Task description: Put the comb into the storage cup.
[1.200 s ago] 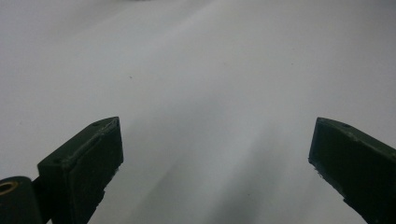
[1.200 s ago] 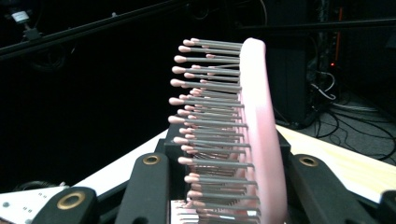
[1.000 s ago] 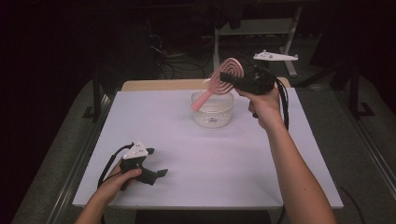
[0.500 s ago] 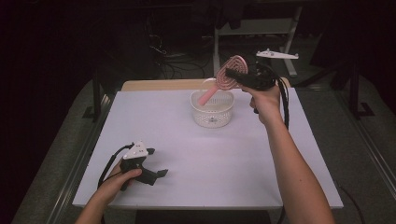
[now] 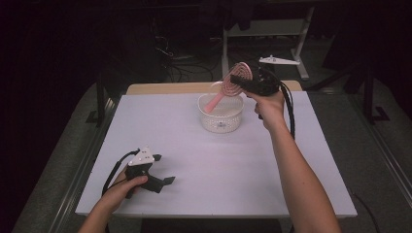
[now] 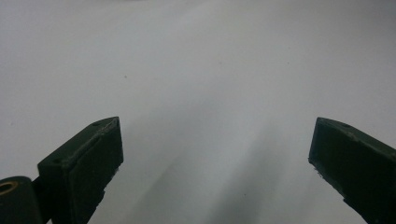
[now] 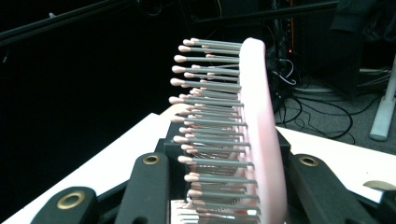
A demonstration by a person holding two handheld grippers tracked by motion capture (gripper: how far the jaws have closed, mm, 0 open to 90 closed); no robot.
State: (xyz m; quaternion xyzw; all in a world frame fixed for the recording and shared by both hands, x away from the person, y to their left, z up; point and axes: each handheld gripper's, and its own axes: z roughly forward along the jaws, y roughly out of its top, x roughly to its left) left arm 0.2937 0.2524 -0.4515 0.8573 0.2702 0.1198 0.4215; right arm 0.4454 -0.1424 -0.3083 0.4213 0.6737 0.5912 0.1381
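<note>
My right gripper (image 5: 245, 82) has its jaws clamped on the head of a pink hairbrush (image 5: 227, 89), and I hold it in the air above the white basket (image 5: 221, 119). In the high view the brush slants: its round head sits up by my jaws, and its pink handle runs down and to the left, with the tip dipping inside the basket's rim. Whether the tip touches the inside of the basket, I cannot tell. In the right gripper view the hairbrush (image 7: 233, 135) stands edge-on between my two black jaws, its grey bristles with pale pink tips pointing to the left of that view and its smooth pink back to the right.

The basket is round and perforated and stands on the desk (image 5: 194, 194) near the middle of the far edge, slightly right of centre.

My left gripper (image 5: 167, 181) rests low near the near-left corner of the desk, my left hand (image 5: 124, 187) wrapped around its body and its cable looping off to the left. Its jaws are wide apart with nothing between them; the left gripper view shows the bare white desk top (image 6: 201, 93) in the gap.
</note>
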